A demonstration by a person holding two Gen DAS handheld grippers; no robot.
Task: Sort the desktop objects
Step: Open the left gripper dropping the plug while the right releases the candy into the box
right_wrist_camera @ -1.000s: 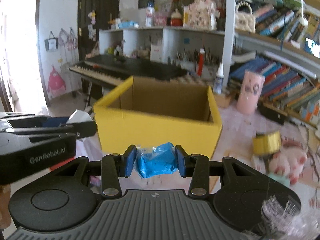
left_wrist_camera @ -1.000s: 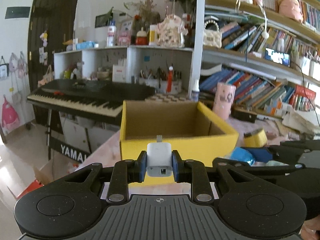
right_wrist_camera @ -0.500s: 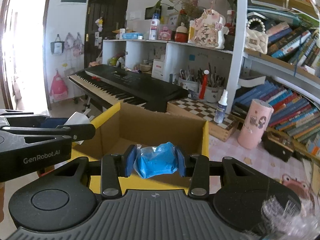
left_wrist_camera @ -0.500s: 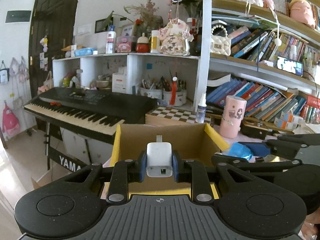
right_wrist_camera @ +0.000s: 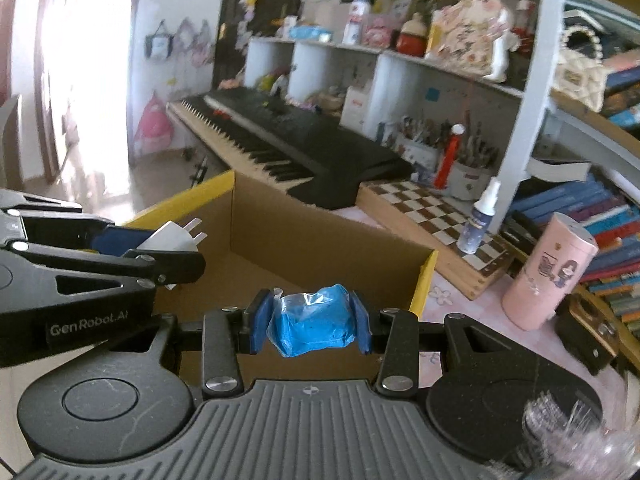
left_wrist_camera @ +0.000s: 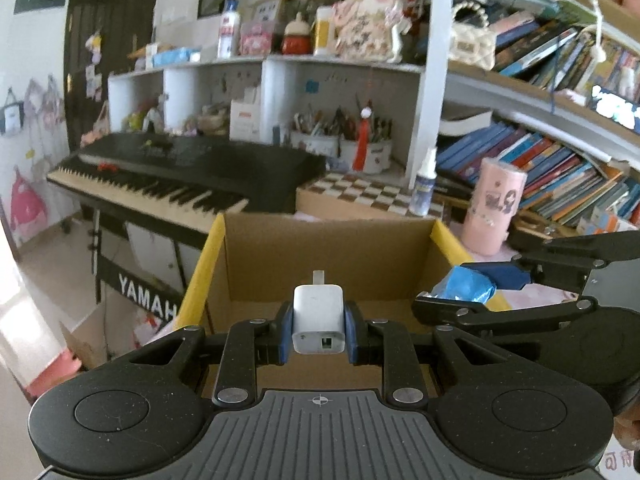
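With both loads already poised over the box, I read the step in hand as the drop. Nearest to me in the left wrist view, the left hand-held gripper (left_wrist_camera: 319, 330) is clamped narrow on the white charger (left_wrist_camera: 319, 320), prongs pointing away toward 12 o'clock. At about 2 o'clock from it hangs the right hand-held gripper (left_wrist_camera: 466, 294), pinching the blue wrapped packet (left_wrist_camera: 464, 289) near the box's right wall. In the right wrist view that packet (right_wrist_camera: 312, 324) sits squeezed between the blue pads, with the left tool and its charger (right_wrist_camera: 172, 238) at 10 o'clock. Just beyond both tips lies the cardboard box (left_wrist_camera: 328, 264) with yellow outer faces, its floor appearing bare where I can see it. To do this well, I would keep each tip inside the rim before letting go, release one side at a time so the tools do not knock together, and drop low so the charger does not bounce out. Farther off, at 1 o'clock, stand the pink cup (left_wrist_camera: 494, 206) and the spray bottle (left_wrist_camera: 424, 184) on the bench (right_wrist_camera: 452, 292).
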